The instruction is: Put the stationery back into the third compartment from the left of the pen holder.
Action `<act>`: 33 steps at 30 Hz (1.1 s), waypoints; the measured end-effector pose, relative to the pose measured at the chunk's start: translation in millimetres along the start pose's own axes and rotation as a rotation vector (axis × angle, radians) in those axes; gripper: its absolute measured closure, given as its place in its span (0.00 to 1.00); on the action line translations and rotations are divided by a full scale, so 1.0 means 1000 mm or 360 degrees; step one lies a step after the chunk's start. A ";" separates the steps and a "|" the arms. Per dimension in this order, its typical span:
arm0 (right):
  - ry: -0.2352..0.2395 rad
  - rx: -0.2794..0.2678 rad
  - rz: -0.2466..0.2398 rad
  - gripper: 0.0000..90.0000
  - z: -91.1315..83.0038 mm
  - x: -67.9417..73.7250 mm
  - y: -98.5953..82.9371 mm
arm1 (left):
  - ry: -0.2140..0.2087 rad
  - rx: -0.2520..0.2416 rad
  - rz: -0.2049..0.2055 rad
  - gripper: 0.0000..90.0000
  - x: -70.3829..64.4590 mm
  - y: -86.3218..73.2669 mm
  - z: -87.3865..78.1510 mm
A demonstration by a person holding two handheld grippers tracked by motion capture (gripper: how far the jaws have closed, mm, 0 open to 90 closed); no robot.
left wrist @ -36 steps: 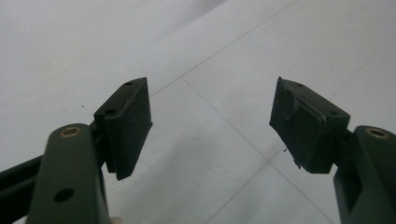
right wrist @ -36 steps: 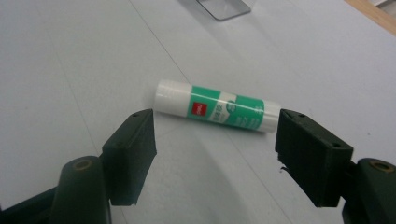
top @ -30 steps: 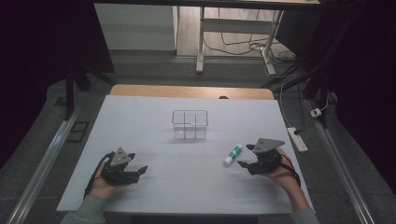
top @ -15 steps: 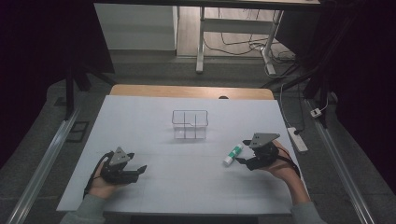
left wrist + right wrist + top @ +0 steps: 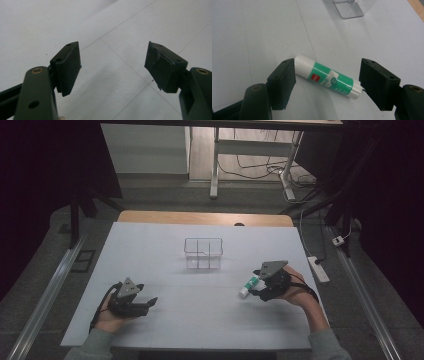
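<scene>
On the white counter (image 5: 165,250) nothing is lifted yet: right tongs (image 5: 325,83) gape around the lying glue stick (image 5: 328,76), left tongs (image 5: 112,67) gape idle, the clear box (image 5: 203,253) well apart.

A white table (image 5: 165,255) bears a clear divided box (image 5: 203,253) and glue stick (image 5: 250,285).

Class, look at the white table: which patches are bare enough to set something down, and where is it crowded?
Bare: the middle stretch between the left gripper and the glue stick, the left side beside the clear divided box, and the strip behind that box up to the wooden edge. Crowded: the right front, where the right gripper has its open jaws around the glue stick.
</scene>
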State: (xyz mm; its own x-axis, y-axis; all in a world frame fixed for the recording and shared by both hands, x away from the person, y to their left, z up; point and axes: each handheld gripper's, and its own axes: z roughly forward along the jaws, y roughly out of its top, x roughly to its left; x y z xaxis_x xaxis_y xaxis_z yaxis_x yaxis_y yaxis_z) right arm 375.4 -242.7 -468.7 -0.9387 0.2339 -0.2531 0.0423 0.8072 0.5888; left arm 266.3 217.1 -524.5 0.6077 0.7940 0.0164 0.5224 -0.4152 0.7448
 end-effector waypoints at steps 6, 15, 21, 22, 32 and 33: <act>0.0078 0.0066 -0.0131 0.32 0.007 -0.001 0.007 | -0.0003 0.0000 0.0009 0.32 -0.001 0.000 0.000; 0.0180 0.0150 -0.0232 0.34 0.018 -0.001 0.012 | 0.0008 0.0010 0.0002 0.32 0.000 0.000 0.000; 0.0208 0.0171 -0.0287 0.32 0.020 -0.003 0.016 | 0.0009 0.0025 0.0009 0.32 -0.001 0.000 0.001; 0.0221 0.0175 -0.0290 0.32 0.021 -0.003 0.017 | 0.0011 0.0028 0.0011 0.32 -0.001 0.000 0.002; 0.0291 0.0304 -0.0395 0.33 0.031 0.000 0.024 | 0.0004 0.0028 0.0011 0.32 0.000 -0.001 0.002; 0.0295 0.0311 -0.0411 0.33 0.033 0.000 0.025 | 0.0003 0.0029 0.0011 0.32 0.000 -0.001 0.002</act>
State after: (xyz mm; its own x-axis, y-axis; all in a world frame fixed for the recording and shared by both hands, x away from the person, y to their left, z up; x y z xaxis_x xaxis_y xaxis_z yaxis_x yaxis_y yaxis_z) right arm 387.8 -204.8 -479.8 -0.9723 -0.0783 -0.2204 -0.1560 0.9193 0.3614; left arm 267.1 216.4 -526.4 0.6100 0.7921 0.0228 0.5290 -0.4285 0.7325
